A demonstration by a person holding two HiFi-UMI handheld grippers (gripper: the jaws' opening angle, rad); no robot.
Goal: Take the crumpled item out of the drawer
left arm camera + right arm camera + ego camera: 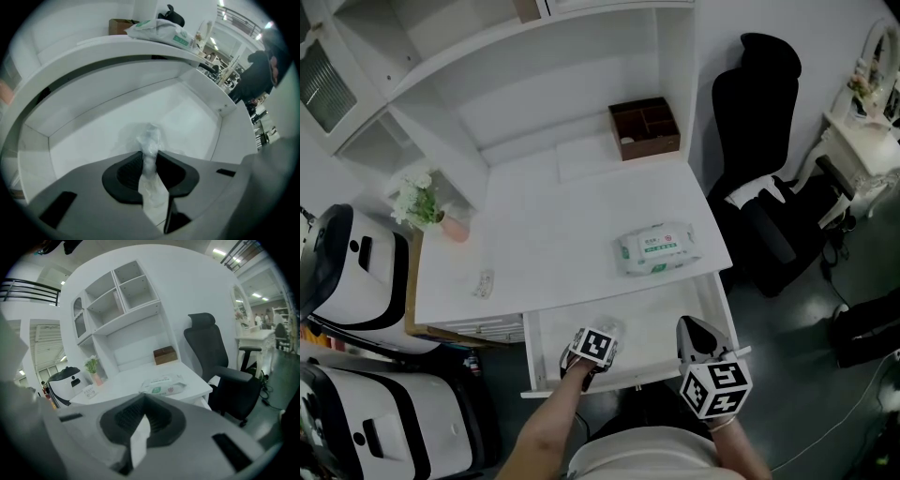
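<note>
Crumpled translucent plastic wad point(150, 140) upright in the open white drawer point(187, 112)

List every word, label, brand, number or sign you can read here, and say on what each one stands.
No text can be read with certainty.
Wipes pack on the desk: green label with print, too small to read.
Small card near the desk's left edge: print too blurred to read.
Marker cubes: black-and-white square patterns, no letters.

A white desk point(553, 225) with a shelved hutch point(469, 47) stands beside a black office chair point(766, 84) on a dark floor point(806, 375).
</note>
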